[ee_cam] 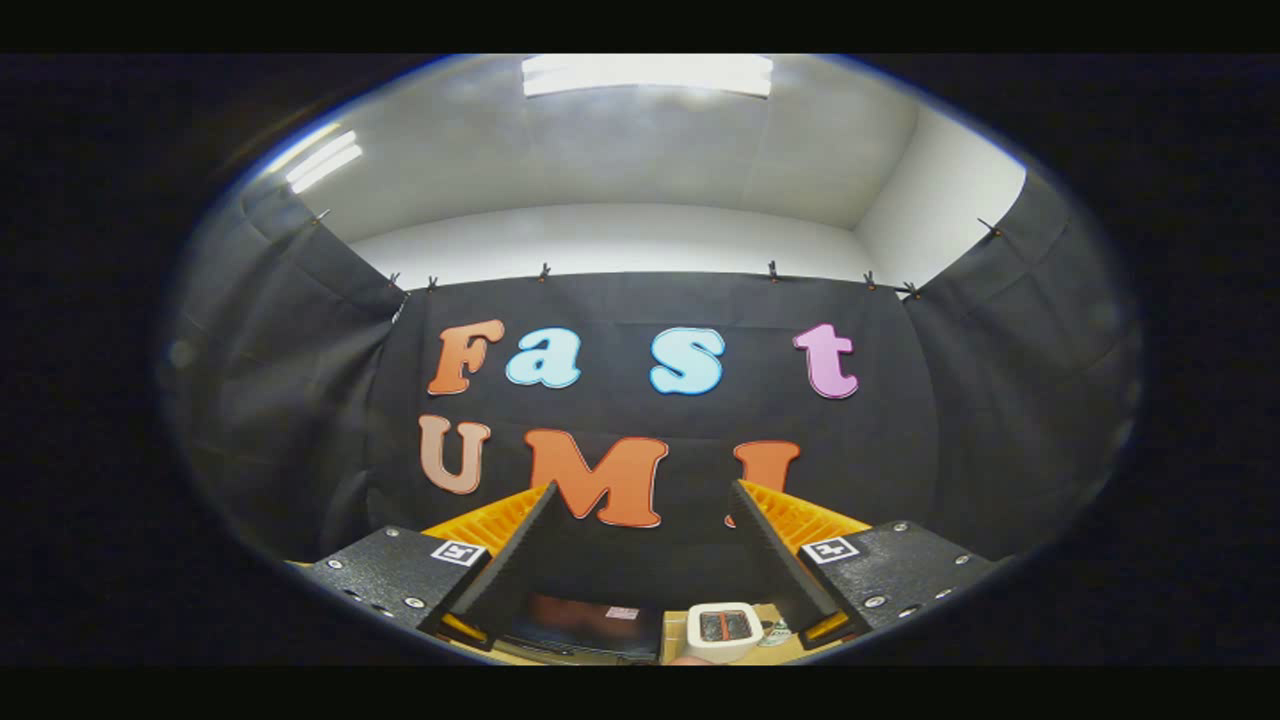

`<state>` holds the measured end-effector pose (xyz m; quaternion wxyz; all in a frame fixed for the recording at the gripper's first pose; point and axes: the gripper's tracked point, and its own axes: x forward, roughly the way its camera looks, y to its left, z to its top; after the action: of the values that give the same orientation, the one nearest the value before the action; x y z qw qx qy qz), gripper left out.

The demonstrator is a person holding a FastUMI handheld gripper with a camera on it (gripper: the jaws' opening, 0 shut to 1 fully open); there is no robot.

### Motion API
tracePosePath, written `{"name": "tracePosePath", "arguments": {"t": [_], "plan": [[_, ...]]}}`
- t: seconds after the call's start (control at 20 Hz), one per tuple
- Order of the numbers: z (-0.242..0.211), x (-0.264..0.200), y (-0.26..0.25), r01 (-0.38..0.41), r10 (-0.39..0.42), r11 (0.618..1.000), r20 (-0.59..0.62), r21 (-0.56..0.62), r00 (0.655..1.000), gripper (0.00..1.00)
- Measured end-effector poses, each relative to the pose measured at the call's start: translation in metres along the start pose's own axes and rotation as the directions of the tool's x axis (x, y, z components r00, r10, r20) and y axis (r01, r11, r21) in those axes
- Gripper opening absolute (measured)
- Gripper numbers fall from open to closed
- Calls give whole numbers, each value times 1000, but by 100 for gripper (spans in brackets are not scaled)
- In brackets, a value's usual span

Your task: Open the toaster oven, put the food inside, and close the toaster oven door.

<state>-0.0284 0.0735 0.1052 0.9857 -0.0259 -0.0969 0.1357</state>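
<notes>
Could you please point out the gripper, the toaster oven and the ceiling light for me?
gripper (640,500): gripper view, open gap midway between fingertips.
toaster oven (585,625): gripper view, dark front between the fingers.
ceiling light (647,74): gripper view, panel's middle.

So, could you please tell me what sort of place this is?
Likely an indoor recording booth: black cloth walls clipped up under a white ceiling with strip lights. The gripper has its jaws open, holding nothing.
</notes>
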Motion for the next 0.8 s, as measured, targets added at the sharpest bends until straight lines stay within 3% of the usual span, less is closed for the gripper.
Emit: {"name": "tracePosePath", "arguments": {"t": [0.8], "plan": [[-6, 4, 4, -20, 21, 999, -18, 30, 1000, 99]]}}
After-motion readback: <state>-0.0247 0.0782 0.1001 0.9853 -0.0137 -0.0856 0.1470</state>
